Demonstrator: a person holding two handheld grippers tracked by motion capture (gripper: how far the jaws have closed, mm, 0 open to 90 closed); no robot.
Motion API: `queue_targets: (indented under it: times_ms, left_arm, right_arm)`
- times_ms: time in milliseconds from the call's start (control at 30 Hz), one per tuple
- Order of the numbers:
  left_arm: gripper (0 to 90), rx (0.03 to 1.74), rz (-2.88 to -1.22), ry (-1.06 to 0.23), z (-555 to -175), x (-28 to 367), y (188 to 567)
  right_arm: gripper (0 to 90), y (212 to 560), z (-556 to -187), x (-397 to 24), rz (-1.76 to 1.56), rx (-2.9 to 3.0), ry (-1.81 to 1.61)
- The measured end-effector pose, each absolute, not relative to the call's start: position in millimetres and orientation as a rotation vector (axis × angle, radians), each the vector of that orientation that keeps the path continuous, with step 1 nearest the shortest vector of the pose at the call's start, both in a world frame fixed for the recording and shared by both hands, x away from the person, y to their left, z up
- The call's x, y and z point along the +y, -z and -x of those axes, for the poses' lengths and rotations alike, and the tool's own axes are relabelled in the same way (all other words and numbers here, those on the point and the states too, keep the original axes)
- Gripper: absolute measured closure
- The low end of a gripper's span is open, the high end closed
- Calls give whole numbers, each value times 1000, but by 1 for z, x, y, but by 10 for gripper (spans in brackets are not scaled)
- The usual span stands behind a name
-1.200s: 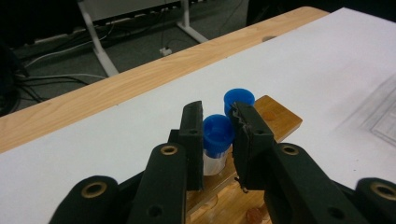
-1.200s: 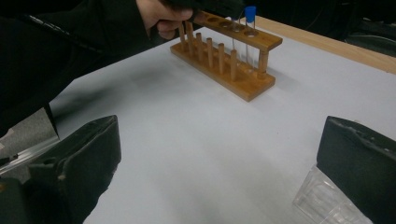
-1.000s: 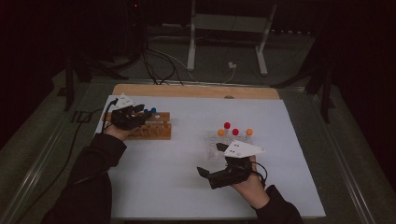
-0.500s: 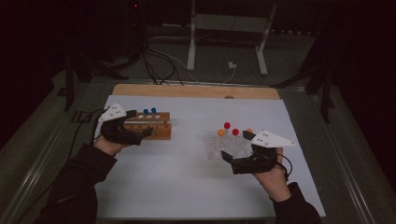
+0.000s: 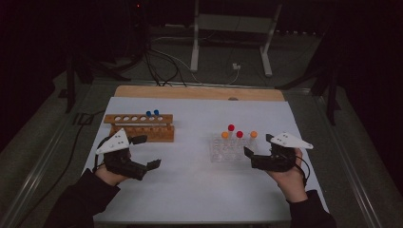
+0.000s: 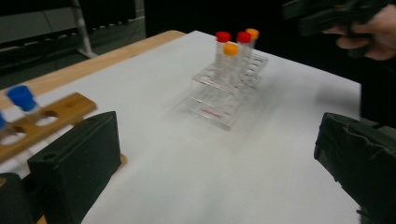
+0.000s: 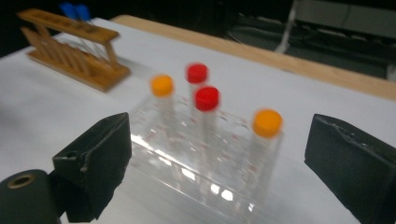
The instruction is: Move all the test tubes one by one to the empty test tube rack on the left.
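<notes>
High view: left hand low at the table's near-left, left gripper (image 5: 142, 152) pointing right, just in front of the wooden rack (image 5: 139, 126); jaws wide, nothing between them. Right hand at near-right, right gripper (image 5: 259, 146) pointing left at the clear rack (image 5: 228, 148), close beside its right end.

Left gripper view: jaws spread apart, empty; wooden rack with a blue tube (image 6: 22, 99) just behind the left jaw, clear rack well ahead.

Right gripper view: jaws have just been closing a little, still wide and empty; clear rack with red and orange tubes (image 7: 266, 125) lies just ahead, untouched.
</notes>
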State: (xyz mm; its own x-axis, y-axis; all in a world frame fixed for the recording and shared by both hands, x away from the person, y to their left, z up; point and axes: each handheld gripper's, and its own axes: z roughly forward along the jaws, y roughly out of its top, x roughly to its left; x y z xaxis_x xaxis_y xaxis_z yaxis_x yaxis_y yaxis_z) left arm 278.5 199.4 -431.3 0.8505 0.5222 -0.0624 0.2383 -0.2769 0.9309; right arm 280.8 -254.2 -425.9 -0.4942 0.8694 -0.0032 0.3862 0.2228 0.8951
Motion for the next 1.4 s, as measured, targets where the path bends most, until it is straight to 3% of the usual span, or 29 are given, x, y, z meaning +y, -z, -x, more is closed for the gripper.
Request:
queue_targets:
  times_ms: [233,400,767,1233,1400]
  left_arm:
    - [14,545,-1895,-265,-268,193,446]
    - [14,547,-1899,-251,-268,192,452]
    - [14,554,-1914,-234,-269,190,459]
    - [14,547,-1925,-244,-268,188,460]
    - [14,556,-1918,-242,-269,189,460]
  right_arm:
    - [181,441,-294,-263,-1244,1987,-1177]
    - [349,450,-301,-265,-1269,2004,-1137]
    - [591,462,-323,-266,-1344,2007,-1066]
    - [734,468,-334,-256,-1315,2045,-1038]
    - [748,467,-335,-256,-1317,2041,-1030]
